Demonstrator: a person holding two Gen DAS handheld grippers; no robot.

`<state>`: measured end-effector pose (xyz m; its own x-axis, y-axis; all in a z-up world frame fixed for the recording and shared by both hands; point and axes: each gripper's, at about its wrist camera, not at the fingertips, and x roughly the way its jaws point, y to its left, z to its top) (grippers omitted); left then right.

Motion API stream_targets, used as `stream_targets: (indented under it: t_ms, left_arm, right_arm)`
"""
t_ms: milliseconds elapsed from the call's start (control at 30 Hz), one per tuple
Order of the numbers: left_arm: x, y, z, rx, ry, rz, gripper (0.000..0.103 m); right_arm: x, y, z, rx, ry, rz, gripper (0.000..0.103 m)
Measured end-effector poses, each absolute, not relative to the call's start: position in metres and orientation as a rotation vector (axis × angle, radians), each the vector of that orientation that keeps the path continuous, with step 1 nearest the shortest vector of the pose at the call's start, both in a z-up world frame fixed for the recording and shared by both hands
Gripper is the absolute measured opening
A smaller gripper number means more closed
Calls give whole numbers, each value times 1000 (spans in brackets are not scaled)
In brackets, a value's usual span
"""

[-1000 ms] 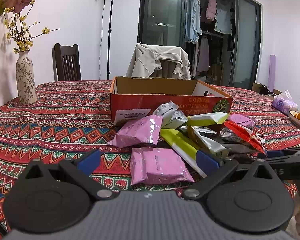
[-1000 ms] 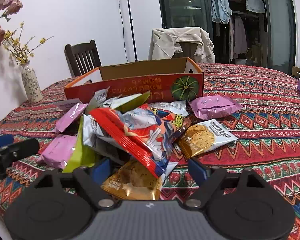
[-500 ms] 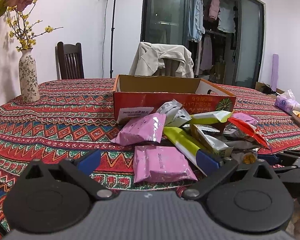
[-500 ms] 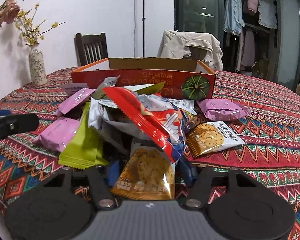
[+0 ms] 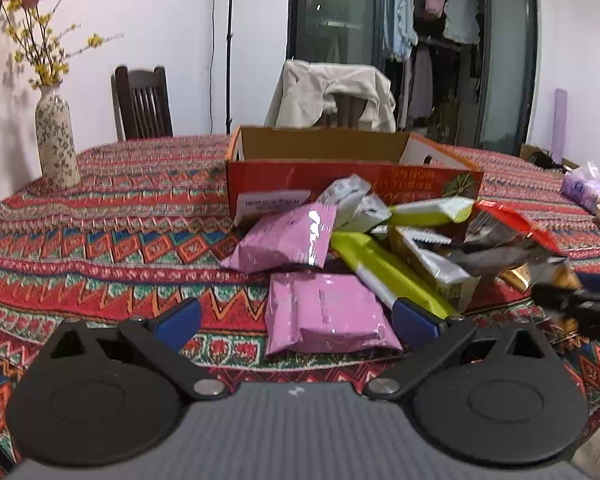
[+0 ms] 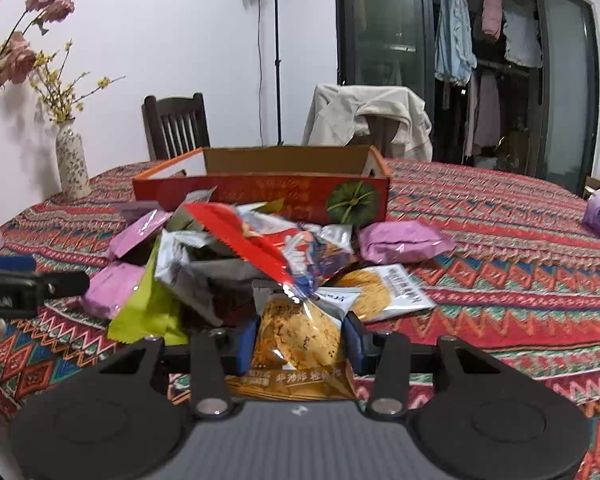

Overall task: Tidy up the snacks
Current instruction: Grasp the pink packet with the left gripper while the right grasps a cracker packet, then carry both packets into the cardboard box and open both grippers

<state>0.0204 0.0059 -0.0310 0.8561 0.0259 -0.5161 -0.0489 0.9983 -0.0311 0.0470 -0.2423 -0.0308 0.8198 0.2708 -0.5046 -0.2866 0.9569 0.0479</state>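
While the patterned tablecloth (image 6: pixel 500 240) carries the whole lot, entries run largest first.

Cardboard box (image 6: pixel 260 196): open-topped, red-sided, at 12 o'clock in the right wrist view, behind the heap. Nothing shows inside it.

Snack heap (image 5: pixel 380 248): loose wrappers just in front of the box; pink packets, yellow-green bars, silver sachets, a red-edged bag (image 6: pixel 260 240) on top.

Left gripper (image 5: pixel 296 316): fingers wide apart, nothing clamped; a pink packet (image 5: pixel 324 316) lies on the cloth between them.

Right gripper (image 6: pixel 298 340): jaws closing, pads pressed on the orange cookie packet (image 6: pixel 296 340) at 6 o'clock of the heap.

Handling, by judgement: the packet is light, puffed with air, its film slick, its contents brittle. Take it across the flat middle with mild pressure; the crimped seam offers a safer hold.
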Motion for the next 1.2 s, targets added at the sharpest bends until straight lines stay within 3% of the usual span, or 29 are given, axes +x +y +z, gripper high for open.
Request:
stream_targets:
  t_ms: [967,1033,1100,1200]
  left_arm:
    - [84,-12,-52,-11,734,115,103]
    - [84,-10,-52,-25,737,110,99]
    - [80,-10,-50,-23,726,100,84]
    - [75,-9,-47,-33,717,91,77]
  right_arm:
    - [78,-282,-26,-7,538,280,44]
    - [77,-280,-26,-8,538,284,44]
    - [76,-279,-25,-8,538,290,44]
    - [77,-278,-23,-8,537,299,44]
